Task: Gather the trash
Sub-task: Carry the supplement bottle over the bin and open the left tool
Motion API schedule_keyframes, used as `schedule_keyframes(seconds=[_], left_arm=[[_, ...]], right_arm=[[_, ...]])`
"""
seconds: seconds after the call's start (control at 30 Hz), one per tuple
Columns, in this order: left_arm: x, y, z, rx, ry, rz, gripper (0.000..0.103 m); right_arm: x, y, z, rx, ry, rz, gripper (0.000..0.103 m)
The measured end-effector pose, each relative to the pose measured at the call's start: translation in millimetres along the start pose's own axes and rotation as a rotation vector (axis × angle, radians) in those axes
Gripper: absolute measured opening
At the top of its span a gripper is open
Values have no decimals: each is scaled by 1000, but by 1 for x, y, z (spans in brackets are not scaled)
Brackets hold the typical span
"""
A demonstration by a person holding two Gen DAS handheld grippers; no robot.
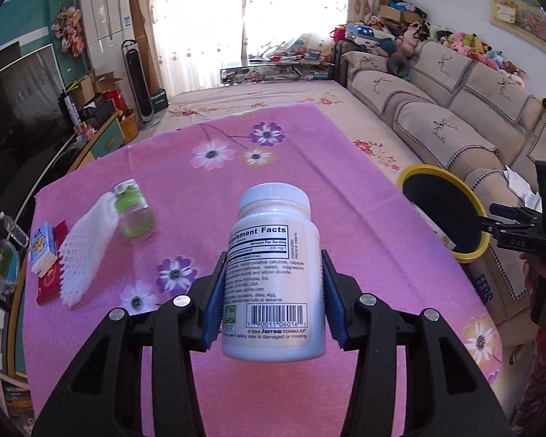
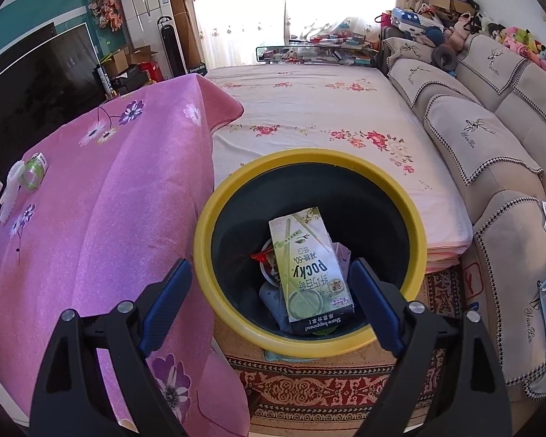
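Supplement bottle point(image 1: 273, 273), white with a ribbed cap, sat clamped between the blue pads of the left gripper point(image 1: 271, 296), held clear above the pink flowered cloth point(image 1: 309, 153) that covered the table. The pads pressed on the label at mid-body, so the grip looked sound. The yellow-rimmed bin point(image 1: 469, 255) stood off the table's right edge, down on the floor. To do this step well, the carry should have crossed that edge before any release, with the bottle kept level so it did not slip through the pads, and let go only once it hung over the dark opening.

The right gripper point(image 2: 273, 302) hung over the bin point(image 2: 214, 196) with its jaws wide and nothing between them; a Pocky box point(image 2: 309, 269) already lay inside. It probably needed to move aside to give room. A small green-labelled jar point(image 1: 133, 215), white foam netting point(image 1: 87, 247) and snack packets point(image 1: 45, 251) were left on the cloth.
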State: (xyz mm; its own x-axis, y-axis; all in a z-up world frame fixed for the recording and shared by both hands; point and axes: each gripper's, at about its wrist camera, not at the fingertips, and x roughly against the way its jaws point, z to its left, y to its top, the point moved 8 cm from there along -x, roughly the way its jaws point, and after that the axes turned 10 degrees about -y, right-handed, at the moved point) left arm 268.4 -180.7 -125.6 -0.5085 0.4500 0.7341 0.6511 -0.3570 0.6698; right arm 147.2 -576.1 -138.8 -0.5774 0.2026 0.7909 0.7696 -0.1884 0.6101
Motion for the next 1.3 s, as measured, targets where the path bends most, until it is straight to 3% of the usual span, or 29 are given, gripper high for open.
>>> schedule_keyframes(seconds=[0.47,0.67,0.9,0.93,0.97,1.0,1.13,1.3], left_arm=[[-93,55,-179,-140,-210,54,47],[-144,71,-224,-163,-243,105,47],[-194,83,-255,-175,-247,144,47],[-201,86,-256,-170,-249,151,49],[-205,87,-257,-161,-244,156,64],[-207,89,-258,-151,-240,150,76],[-187,100,-258,-140,-245,96,78],[-114,102,-239,-115,-245,-14,89]], right_arm=[[47,1,-83,-34,-60,-84,84],[47,-4,-122,-78,-82,-81,85],[32,-9,-137,-93,-80,-55,85],[31,-9,-138,-93,-78,-52,85],[29,-10,-139,-95,-78,-50,85],[28,-10,-141,-97,-79,-48,85],[28,-11,-143,-102,-76,-46,85],[32,-11,-132,-87,-64,-50,86]])
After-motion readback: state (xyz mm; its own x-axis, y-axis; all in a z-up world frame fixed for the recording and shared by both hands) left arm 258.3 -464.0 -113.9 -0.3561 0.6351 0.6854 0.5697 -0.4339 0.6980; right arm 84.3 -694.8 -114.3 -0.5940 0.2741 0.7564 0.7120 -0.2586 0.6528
